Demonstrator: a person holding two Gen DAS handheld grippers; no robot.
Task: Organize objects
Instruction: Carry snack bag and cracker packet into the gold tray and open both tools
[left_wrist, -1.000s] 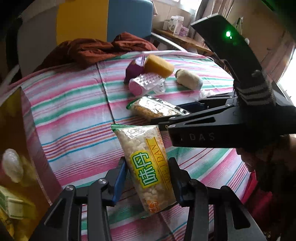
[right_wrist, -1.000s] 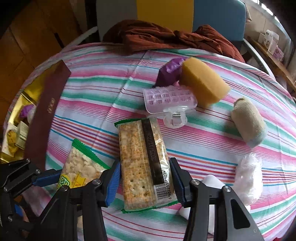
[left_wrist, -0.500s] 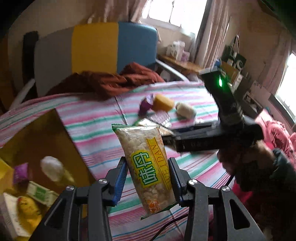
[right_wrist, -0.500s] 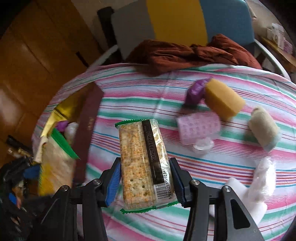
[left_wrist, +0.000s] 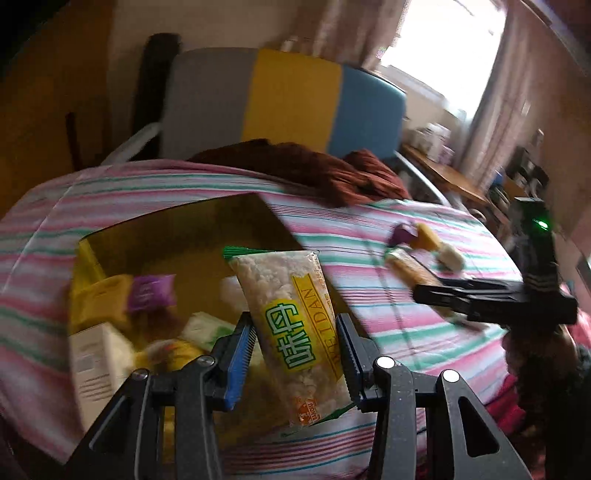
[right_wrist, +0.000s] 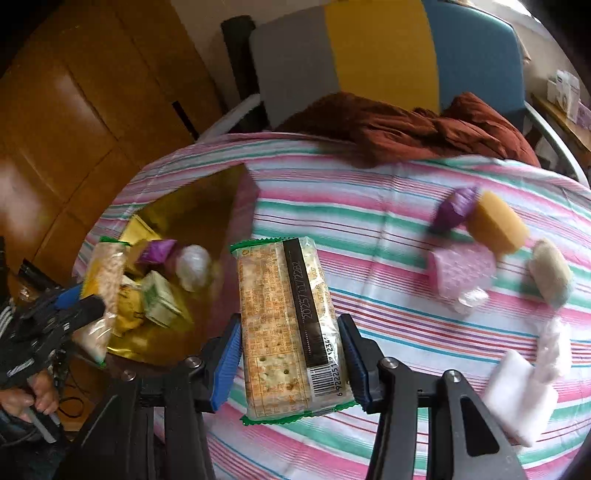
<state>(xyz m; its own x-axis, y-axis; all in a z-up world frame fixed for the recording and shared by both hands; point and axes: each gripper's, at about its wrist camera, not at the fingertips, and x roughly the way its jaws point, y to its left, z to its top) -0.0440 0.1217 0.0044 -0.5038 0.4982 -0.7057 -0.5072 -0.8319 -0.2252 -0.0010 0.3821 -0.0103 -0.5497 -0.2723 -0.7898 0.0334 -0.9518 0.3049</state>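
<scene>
Left gripper (left_wrist: 295, 363): clamped on puffed-rice snack pack (left_wrist: 295, 325), held above gold box (left_wrist: 177, 236).
Right gripper (right_wrist: 290, 363): clamped on cracker pack (right_wrist: 288, 325), beside box edge.
Advice: lower each pack over free box floor, release low, one at a time.

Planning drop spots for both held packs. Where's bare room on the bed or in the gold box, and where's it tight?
Free: striped bedcover between the gold box and the pink case; also the box's far inner half. Crowded: the box's near end, packed with small packets, and the right-side cluster around the yellow sponge.
</scene>
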